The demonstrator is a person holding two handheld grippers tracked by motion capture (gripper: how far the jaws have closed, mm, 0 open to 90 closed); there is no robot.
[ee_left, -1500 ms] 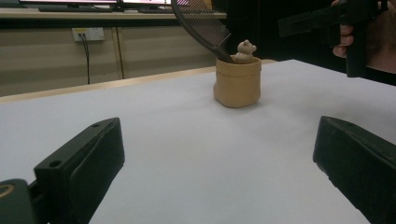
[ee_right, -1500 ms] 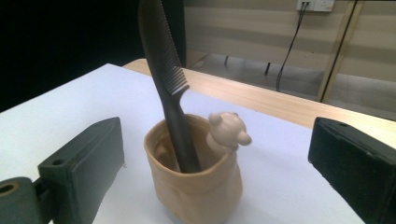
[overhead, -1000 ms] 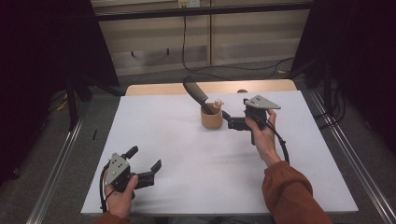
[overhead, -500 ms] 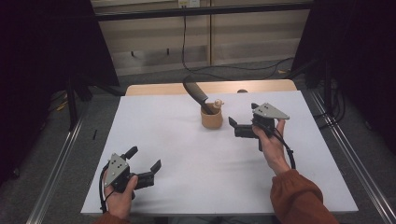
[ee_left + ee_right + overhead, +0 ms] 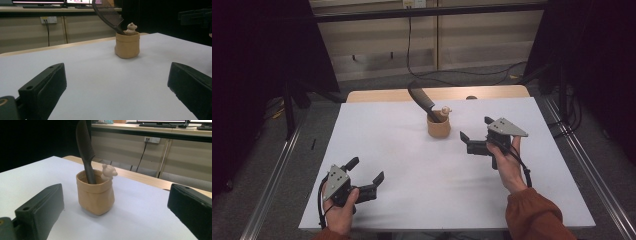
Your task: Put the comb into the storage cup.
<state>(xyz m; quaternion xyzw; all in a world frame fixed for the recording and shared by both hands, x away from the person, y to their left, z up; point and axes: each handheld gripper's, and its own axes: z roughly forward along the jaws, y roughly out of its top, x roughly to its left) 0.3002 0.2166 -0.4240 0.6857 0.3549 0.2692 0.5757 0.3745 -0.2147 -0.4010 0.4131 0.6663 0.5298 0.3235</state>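
A small tan cup (image 5: 438, 126) stands on the white counter (image 5: 412, 165), near the middle of its far edge. A dark comb (image 5: 422, 101) leans out of the cup toward the far left, and a little bear figure (image 5: 108, 171) sits at the cup's rim beside it.

The right gripper (image 5: 478, 134) hovers near the cup on its right side, jaws spread wide and empty, facing the cup. The left gripper (image 5: 366, 172) sits by the near left corner of the counter, well apart from the cup, jaws also spread wide and holding nothing.

The cup looks soft-walled, like rolled paper or silicone, and probably light, so a squeeze across its body may dent it or tip it. The comb looks stiff and thin; its handle just above the rim seems the surest place to take hold, pinched across the flat sides.
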